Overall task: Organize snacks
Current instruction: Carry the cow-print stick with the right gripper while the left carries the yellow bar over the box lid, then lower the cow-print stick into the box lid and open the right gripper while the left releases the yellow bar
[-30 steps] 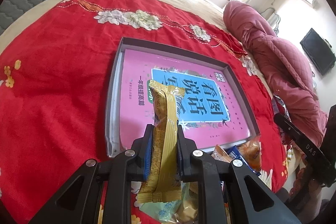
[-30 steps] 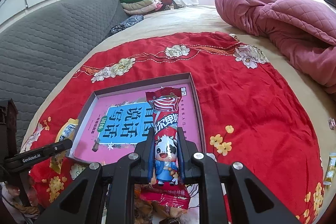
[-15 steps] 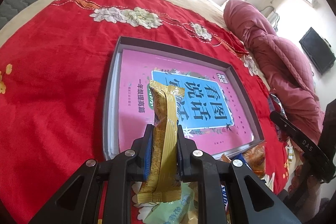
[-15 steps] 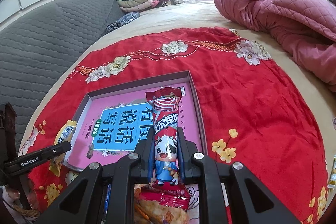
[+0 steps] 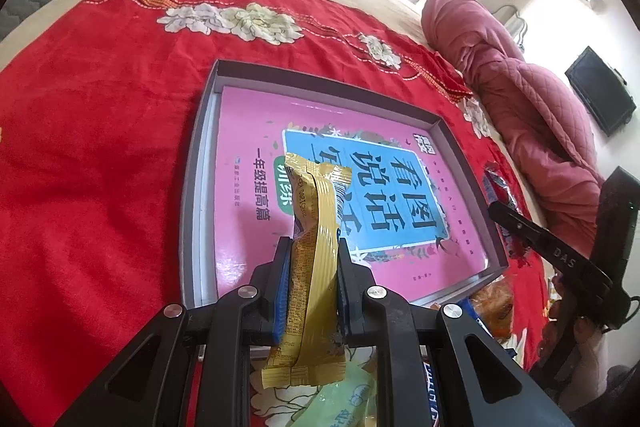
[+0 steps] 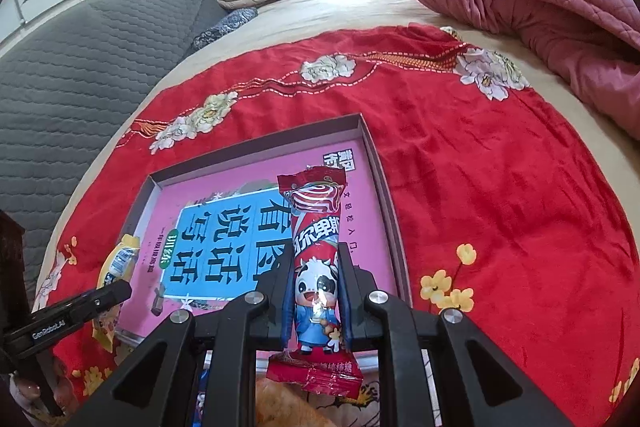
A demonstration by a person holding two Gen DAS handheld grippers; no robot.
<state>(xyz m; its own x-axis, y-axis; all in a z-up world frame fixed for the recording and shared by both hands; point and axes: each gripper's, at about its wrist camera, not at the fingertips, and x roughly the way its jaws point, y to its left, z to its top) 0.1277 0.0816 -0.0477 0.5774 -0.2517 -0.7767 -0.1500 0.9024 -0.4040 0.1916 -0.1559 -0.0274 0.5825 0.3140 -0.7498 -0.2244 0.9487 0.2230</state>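
Observation:
My left gripper [image 5: 311, 247] is shut on a gold snack packet [image 5: 314, 267], held upright over the near edge of a shallow grey box [image 5: 192, 163] with a pink and blue book [image 5: 332, 163] inside. My right gripper [image 6: 314, 263] is shut on a red snack packet with a cartoon cow [image 6: 318, 267], upright over the box's [image 6: 384, 171] near right part. The left gripper and its gold packet [image 6: 118, 267] show at the left of the right wrist view; the right gripper [image 5: 552, 251] shows at the right of the left wrist view.
The box lies on a red flowered cloth [image 6: 500, 167] on a bed. Several loose snacks [image 5: 496, 303] lie below the box's near edge. A pink quilt [image 6: 540, 7] is bunched at the far right, a grey headboard [image 6: 80, 67] at the left.
Both grippers have moved forward toward the box with their packets still held; the box looks nearer and larger in both views.

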